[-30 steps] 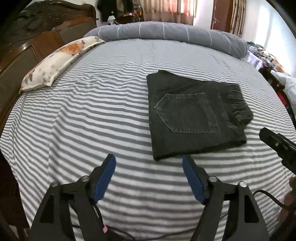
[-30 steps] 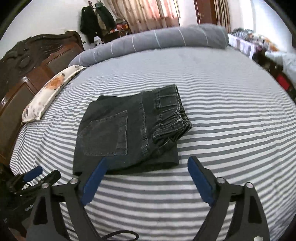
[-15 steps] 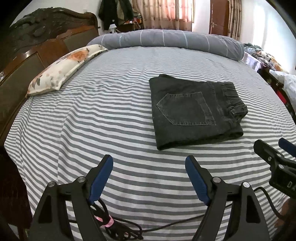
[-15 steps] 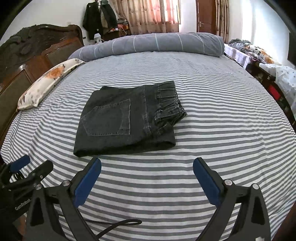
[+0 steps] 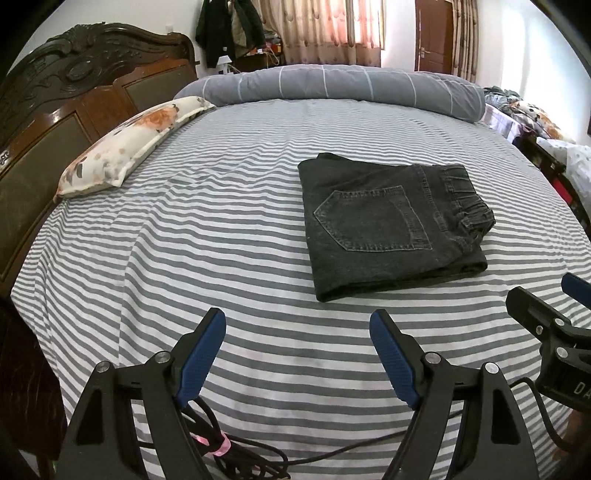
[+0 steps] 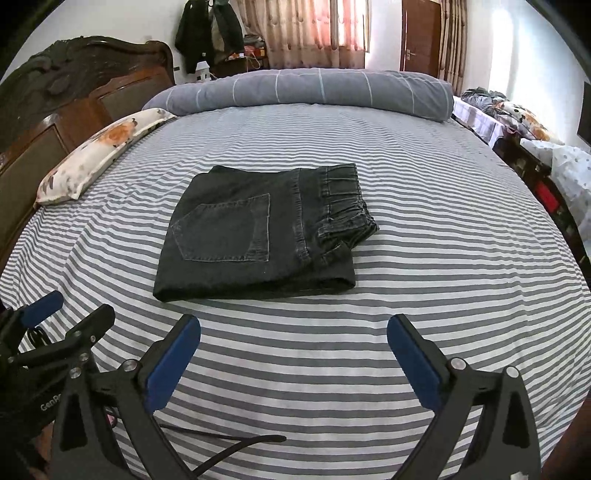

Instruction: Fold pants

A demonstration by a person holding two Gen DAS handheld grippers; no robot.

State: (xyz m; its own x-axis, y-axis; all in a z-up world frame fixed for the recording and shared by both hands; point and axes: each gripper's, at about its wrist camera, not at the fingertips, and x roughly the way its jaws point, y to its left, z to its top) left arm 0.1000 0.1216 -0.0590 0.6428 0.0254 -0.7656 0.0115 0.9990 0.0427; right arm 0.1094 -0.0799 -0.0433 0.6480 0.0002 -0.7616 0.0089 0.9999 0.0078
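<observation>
Both grippers are backing away from the folded pants [image 5: 391,225].
Left gripper [image 5: 297,356] and right gripper [image 6: 293,360] are hanging open, empty; folding is looking complete.

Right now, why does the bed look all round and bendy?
Left wrist view: the fisheye lens curves the striped bed and darkens the corners. Right wrist view: same bulge; the pants stay sharp, and window light glares pale.

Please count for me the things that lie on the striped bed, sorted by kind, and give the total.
Folded black pants: 1
Floral pillow: 1
Grey rolled quilt: 1
Total: 3
</observation>
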